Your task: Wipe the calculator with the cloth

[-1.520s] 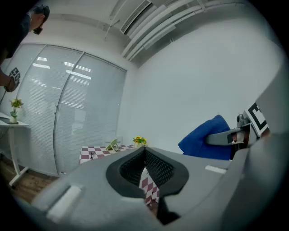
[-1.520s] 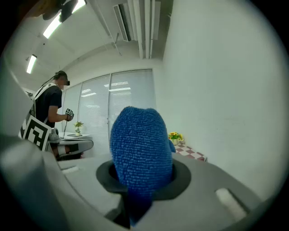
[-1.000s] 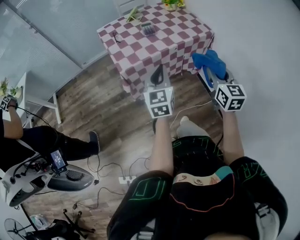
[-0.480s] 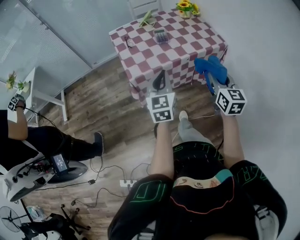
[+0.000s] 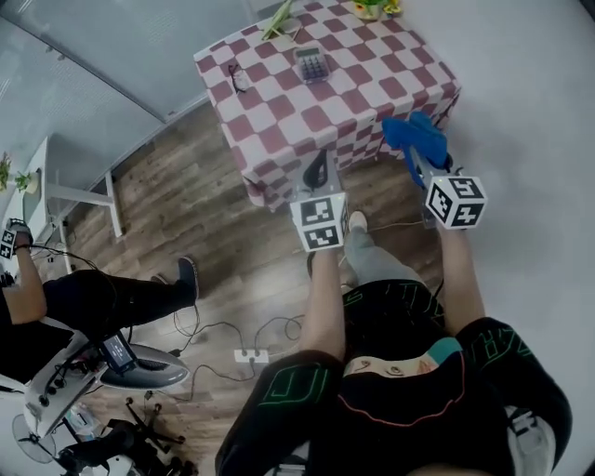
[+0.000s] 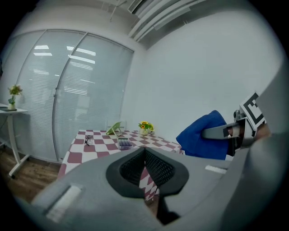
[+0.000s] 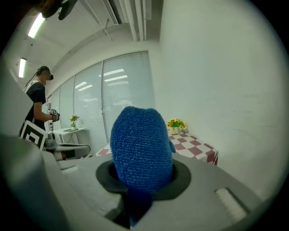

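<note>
My right gripper is clamped on the blue cloth, a nubby bundle bulging above its jaws. My left gripper is closed on nothing. The small grey calculator lies flat on the far checkered table, well apart from both.

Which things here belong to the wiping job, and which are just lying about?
For the job:
calculator
blue cloth, clamped in the right gripper

Lying about:
eyeglasses
flower pot
green stand
</note>
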Tool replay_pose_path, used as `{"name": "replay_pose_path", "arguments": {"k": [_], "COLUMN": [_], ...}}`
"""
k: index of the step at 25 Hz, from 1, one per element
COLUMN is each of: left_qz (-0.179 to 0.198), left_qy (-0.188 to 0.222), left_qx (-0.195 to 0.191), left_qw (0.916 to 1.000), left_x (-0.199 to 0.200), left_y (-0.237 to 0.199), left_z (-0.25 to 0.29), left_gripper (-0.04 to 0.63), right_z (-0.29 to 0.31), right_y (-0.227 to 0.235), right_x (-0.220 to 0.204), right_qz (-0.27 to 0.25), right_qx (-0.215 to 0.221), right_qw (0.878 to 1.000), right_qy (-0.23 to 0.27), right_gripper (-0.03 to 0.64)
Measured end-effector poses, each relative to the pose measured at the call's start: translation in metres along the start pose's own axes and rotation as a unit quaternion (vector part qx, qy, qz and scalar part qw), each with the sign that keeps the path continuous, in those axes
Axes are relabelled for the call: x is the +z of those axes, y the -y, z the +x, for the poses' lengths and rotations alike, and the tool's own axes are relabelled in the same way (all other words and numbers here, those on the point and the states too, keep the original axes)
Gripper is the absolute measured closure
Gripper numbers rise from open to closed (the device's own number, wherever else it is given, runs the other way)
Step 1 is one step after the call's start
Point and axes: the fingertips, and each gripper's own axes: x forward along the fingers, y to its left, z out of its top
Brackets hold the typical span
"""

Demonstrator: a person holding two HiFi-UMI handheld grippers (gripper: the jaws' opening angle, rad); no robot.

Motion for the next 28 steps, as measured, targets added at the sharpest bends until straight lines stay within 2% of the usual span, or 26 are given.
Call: {"name": "replay_pose_path", "arguments": {"k": [7, 11, 15, 21, 24, 28], "left_qz": [-0.005, 0.003, 0.009, 0.023, 0.033, 0.029], "left_qy": [-0.057, -0.078, -0.075, -0.060, -0.059, -0.059], "left_qx": [0.003, 0.009, 0.023, 0.025, 0.036, 0.055], "left_qw": [0.9984, 0.9969, 0.9969, 0.9977, 0.9971, 0.9963], "left_x": [-0.014, -0.009, 0.007, 0.035, 0.045, 0.049], "left_y": [-0.014, -0.021, -0.034, -0.032, -0.041, -0.057], "left_z": [0.062, 0.094, 0.127, 0.175, 0.186, 0.193], "left_gripper": [0.586, 0.585, 0.584, 0.585, 0.584, 0.585], "right_z": [0.076, 0.113, 0.149, 0.198, 0.219, 0.242], "right_y": [0.023, 0.046, 0.059, 0.088, 0.085, 0.074], "right_x": [-0.001, 0.003, 0.011, 0.042, 0.055, 0.058], "right_qz": [0.043, 0.071, 0.079, 0.084, 0.083, 0.078], "right_qx": [0.027, 0.030, 0.042, 0.054, 0.072, 0.097], "right_qw": [0.999, 0.997, 0.996, 0.995, 0.994, 0.992], "right_qy": [-0.016, -0.020, -0.018, -0.004, 0.003, -0.002], "right_gripper": [0.518, 0.518, 0.518, 0.518, 0.518, 0.518]}}
